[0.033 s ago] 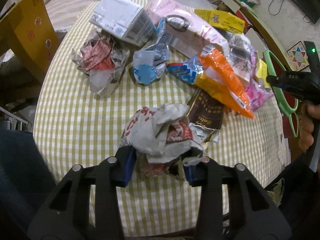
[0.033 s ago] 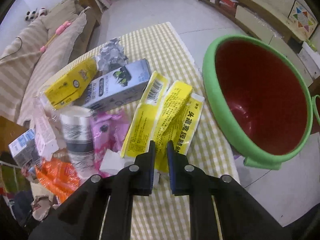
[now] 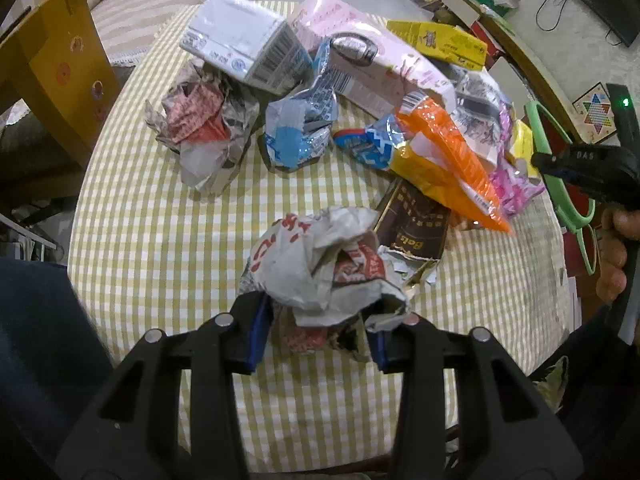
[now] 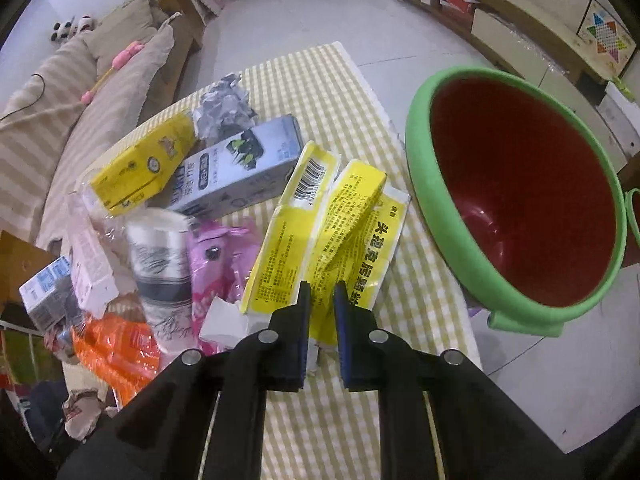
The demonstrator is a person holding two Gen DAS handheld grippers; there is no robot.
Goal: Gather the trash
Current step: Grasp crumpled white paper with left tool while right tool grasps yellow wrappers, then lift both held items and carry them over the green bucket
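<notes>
A crumpled white-and-red paper wrapper [image 3: 316, 264] lies at the near edge of the yellow-checked table [image 3: 160, 240]. My left gripper [image 3: 320, 312] is closing on it, both blue pads pressing its sides. In the right wrist view, a flattened yellow packet [image 4: 352, 220] lies by the table's right edge. My right gripper [image 4: 322, 296] is shut on the packet's near end, which shows between the pads. A green bin with a red inside [image 4: 424, 184] stands on the floor just right of the table.
More trash covers the table: a crumpled red-grey paper [image 3: 204, 132], a blue-white wrapper [image 3: 296, 132], a white carton [image 3: 244, 52], a pink box [image 3: 372, 64], an orange bag [image 3: 452, 160], a brown wrapper [image 3: 416, 228], a paper cup [image 4: 160, 264]. A cardboard box [image 3: 60, 80] stands left.
</notes>
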